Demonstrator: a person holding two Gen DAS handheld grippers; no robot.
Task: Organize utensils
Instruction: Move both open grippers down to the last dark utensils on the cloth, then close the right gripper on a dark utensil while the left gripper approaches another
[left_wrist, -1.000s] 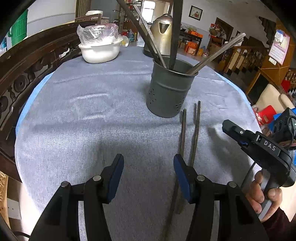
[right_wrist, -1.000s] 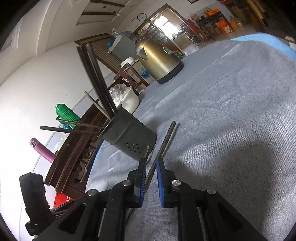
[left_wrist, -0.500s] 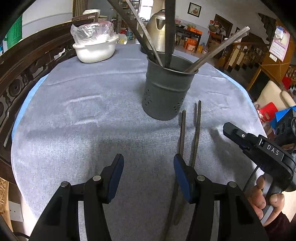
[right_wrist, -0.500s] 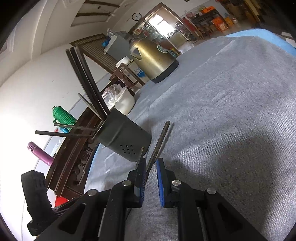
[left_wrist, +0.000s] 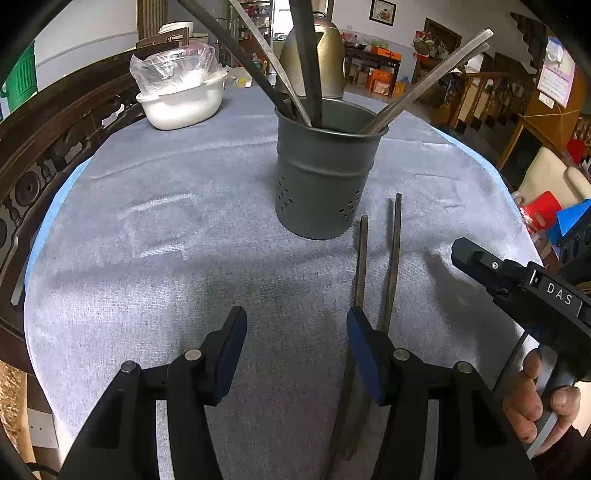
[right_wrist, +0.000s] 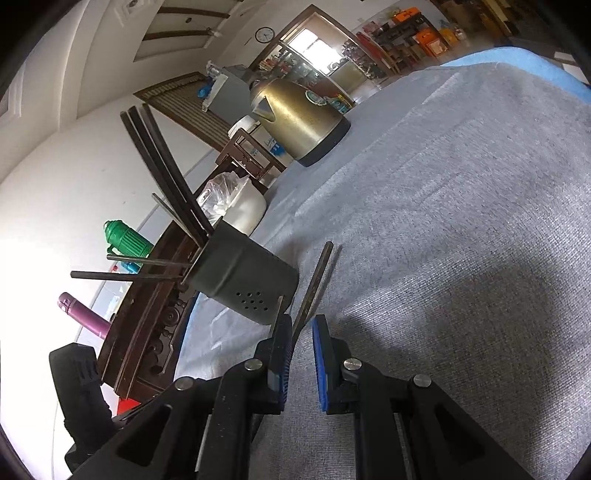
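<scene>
A grey perforated metal holder (left_wrist: 325, 177) stands mid-table with several dark chopsticks leaning out of it; it also shows in the right wrist view (right_wrist: 243, 282). Two dark chopsticks (left_wrist: 391, 258) lie side by side on the grey cloth just right of the holder. My left gripper (left_wrist: 295, 332) is open and empty, low over the cloth, its right finger beside the left chopstick. My right gripper (right_wrist: 299, 334) has its jaws narrowly apart around the near end of one chopstick (right_wrist: 314, 280); a real grip cannot be told. It appears in the left wrist view (left_wrist: 517, 291).
A white bowl with a plastic bag (left_wrist: 181, 96) and a brass kettle (left_wrist: 317, 62) stand at the table's far side. A carved wooden chair back (left_wrist: 44, 147) runs along the left edge. The table's right edge drops to chairs (left_wrist: 546, 177).
The left gripper has moved closer to the holder. The right gripper's view has shifted slightly and its jaws stand a little wider around the chopstick.
</scene>
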